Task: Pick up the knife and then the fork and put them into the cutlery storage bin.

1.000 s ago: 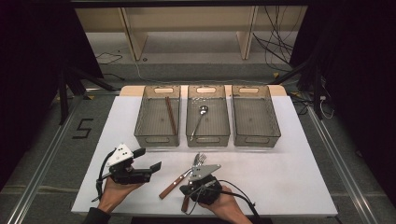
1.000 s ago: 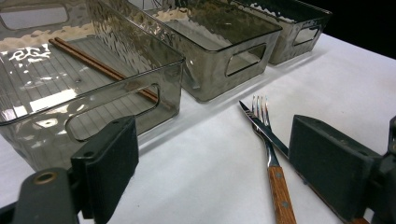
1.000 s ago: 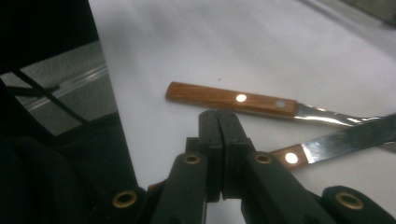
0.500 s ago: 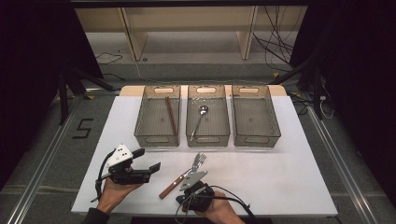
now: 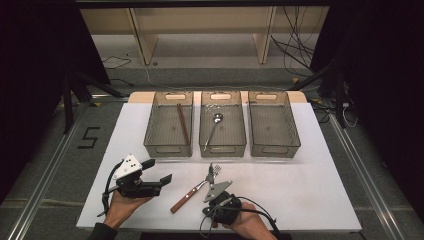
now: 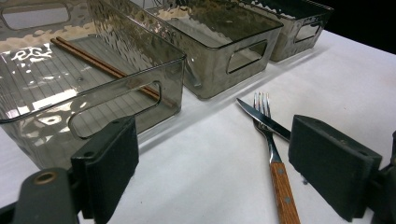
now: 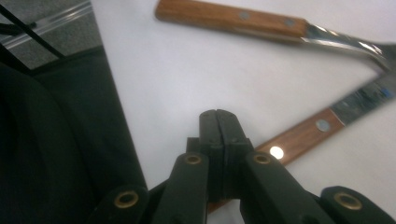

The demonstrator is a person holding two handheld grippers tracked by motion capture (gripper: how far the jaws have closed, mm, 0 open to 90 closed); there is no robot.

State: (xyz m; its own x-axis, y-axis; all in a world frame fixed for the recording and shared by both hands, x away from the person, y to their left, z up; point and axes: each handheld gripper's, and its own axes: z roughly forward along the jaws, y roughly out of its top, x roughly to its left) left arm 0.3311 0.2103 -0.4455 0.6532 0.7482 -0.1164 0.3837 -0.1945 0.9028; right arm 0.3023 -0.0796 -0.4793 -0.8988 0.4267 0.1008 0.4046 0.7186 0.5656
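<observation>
Now the right gripper (image 5: 216, 197) hangs low over the near edge of the white table (image 5: 310, 190), jaws pressed tight together with nothing between them. Just beyond its tips lies the knife (image 7: 303, 135), wooden handle toward the gripper, blade crossing the fork (image 5: 192, 190) near the tines. The fork rests slantwise in front of the middle bin (image 5: 222, 147), its wooden handle pointing to the table's near edge. Left of the fork, the left gripper (image 5: 155, 172) sits in the hand with jaws spread wide, empty. Beyond the fork, chopsticks (image 5: 182, 122) lie in the left bin (image 5: 150, 137), a spoon (image 5: 214, 127) in the middle one.
</observation>
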